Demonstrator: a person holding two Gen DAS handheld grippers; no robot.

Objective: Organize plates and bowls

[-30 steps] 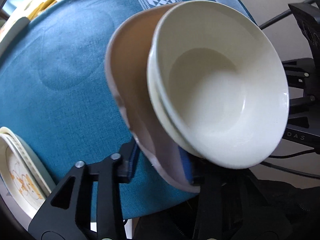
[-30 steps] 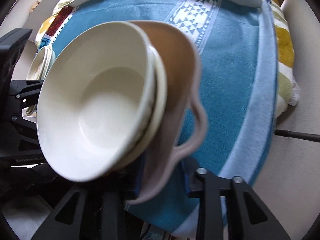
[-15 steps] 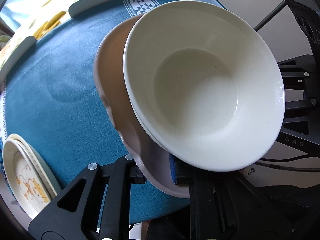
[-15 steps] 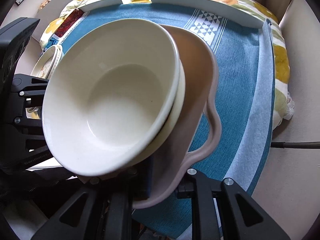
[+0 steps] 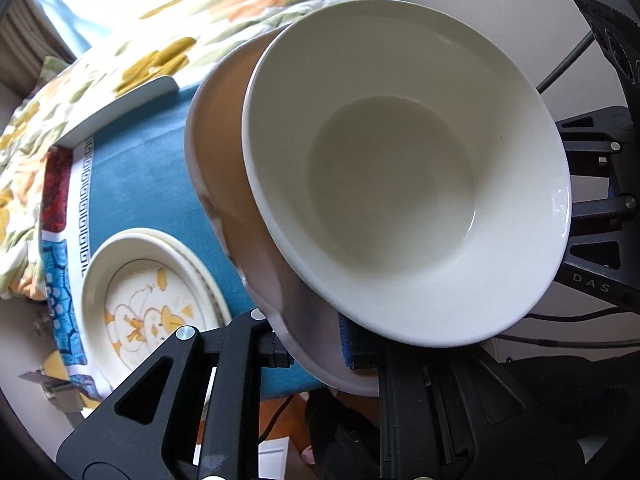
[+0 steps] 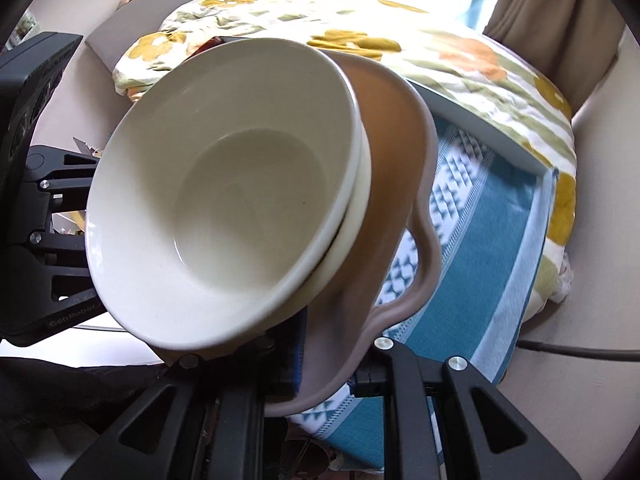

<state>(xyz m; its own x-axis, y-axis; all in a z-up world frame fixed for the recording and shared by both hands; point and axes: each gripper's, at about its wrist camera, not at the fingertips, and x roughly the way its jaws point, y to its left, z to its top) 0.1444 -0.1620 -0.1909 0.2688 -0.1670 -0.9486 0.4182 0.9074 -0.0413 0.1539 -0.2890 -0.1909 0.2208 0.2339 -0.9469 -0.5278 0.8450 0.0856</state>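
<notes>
Both tongs, left (image 5: 312, 344) and right (image 6: 332, 364), clamp opposite rims of the pink dish (image 5: 224, 168), mid-frame above the bench (image 5: 140, 184). Two nested bowls (image 5: 400, 184) sit loose inside: heavy, glazed, breakable; they could slide if tilted.

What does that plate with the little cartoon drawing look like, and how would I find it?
Start at the teal woven cloth covering the table. Near its patterned border, a short stack of cream plates lies flat, well apart from the tan handled dish and white bowls gripped in the air. Only the top plate of that stack carries an orange-and-yellow cartoon drawing inside a thin ring.
</notes>
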